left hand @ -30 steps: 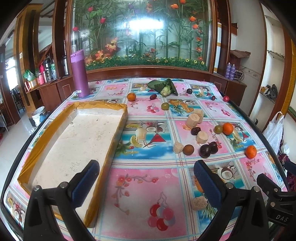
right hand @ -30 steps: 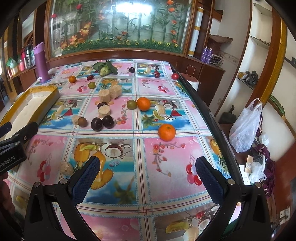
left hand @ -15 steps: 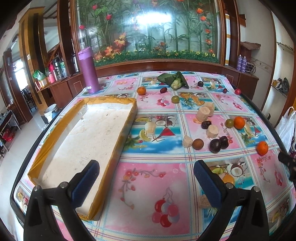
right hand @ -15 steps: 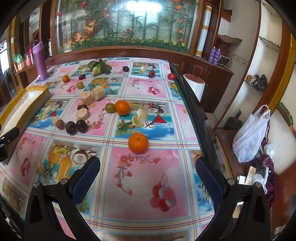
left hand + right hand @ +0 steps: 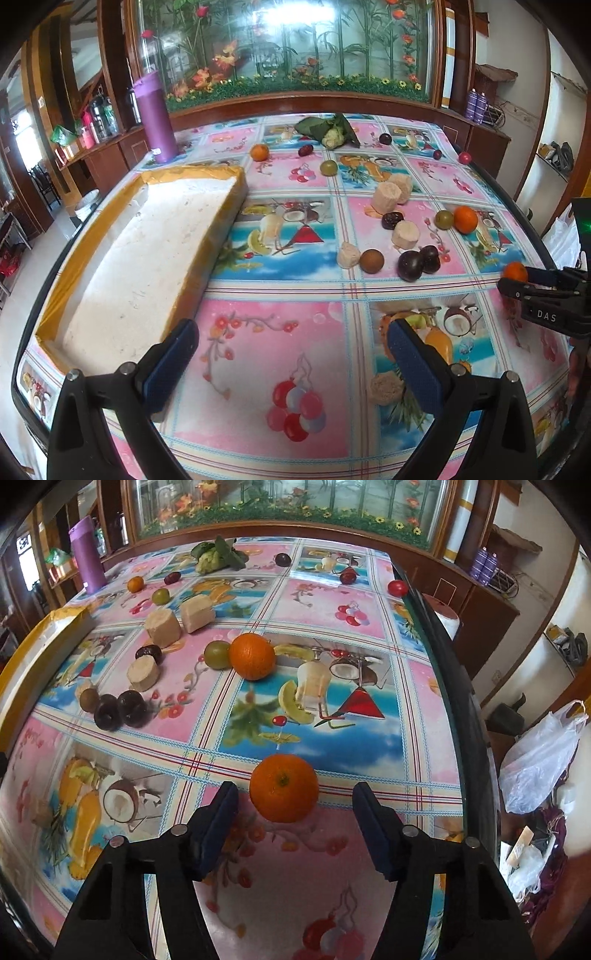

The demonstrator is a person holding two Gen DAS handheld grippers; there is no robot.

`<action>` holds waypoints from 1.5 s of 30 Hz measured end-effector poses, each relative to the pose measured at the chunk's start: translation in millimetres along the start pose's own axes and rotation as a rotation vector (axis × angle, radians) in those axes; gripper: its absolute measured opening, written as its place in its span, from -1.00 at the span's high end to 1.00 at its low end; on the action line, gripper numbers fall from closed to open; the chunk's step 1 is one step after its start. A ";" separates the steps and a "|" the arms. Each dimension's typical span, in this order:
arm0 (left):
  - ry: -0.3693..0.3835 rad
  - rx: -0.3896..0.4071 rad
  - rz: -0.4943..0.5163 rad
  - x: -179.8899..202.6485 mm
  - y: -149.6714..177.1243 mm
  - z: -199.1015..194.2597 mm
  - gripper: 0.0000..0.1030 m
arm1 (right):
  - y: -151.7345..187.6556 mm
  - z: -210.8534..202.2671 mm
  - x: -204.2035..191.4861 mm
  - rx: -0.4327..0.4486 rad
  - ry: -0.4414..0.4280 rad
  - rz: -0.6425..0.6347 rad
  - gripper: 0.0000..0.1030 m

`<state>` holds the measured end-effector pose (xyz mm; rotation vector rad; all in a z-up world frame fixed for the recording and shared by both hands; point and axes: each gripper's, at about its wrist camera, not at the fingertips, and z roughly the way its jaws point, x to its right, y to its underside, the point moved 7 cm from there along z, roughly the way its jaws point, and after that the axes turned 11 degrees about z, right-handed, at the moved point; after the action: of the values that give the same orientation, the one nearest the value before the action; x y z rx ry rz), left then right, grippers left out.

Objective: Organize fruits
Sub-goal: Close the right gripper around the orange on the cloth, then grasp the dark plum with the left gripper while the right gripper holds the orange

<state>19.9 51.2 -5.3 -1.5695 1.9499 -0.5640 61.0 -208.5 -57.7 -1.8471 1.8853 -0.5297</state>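
An orange [image 5: 283, 787] lies on the fruit-print tablecloth near the table's right edge, just ahead of and between the fingertips of my right gripper [image 5: 295, 794]. Its jaws are closing, with a gap still showing on each side of the fruit. The left wrist view shows that gripper [image 5: 517, 282] at the far right beside the same orange [image 5: 515, 271]. My left gripper [image 5: 291, 332] hangs open over bare cloth, nothing between its fingers. A white foam tray [image 5: 221, 171] with a yellow rim lies on the left, with nothing in it.
A second orange [image 5: 252, 656], a green fruit [image 5: 217, 654], dark plums [image 5: 118, 709] and beige chunks [image 5: 162, 627] are scattered mid-table. A purple bottle [image 5: 155, 118] stands at the back left. The table's right edge [image 5: 458, 709] is close, with a plastic bag [image 5: 539, 753] beyond it.
My right gripper came forward and down onto the near orange, and its jaws narrowed around it. The left gripper shifted only slightly, and the right one now shows at the left view's right edge.
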 end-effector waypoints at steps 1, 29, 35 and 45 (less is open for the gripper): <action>0.011 -0.005 0.005 3.1 -2.5 2.8 -1.00 | -0.4 0.5 -0.6 -0.003 -0.015 -0.002 0.13; 0.284 -0.082 -0.022 85.3 -48.9 70.6 0.47 | 3.7 -5.2 3.3 -0.009 -0.133 -0.016 0.35; 0.305 -0.094 -0.029 84.0 -44.5 65.8 0.50 | 4.5 -7.1 5.6 -0.001 -0.159 0.004 0.35; 0.342 -0.105 0.098 92.2 -14.8 38.8 0.47 | 13.5 -16.0 14.6 0.002 -0.162 0.015 0.35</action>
<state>42.5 -41.0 -40.2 -1.5066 2.3294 -0.7389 40.8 -223.2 -52.8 -1.8151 1.7894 -0.3650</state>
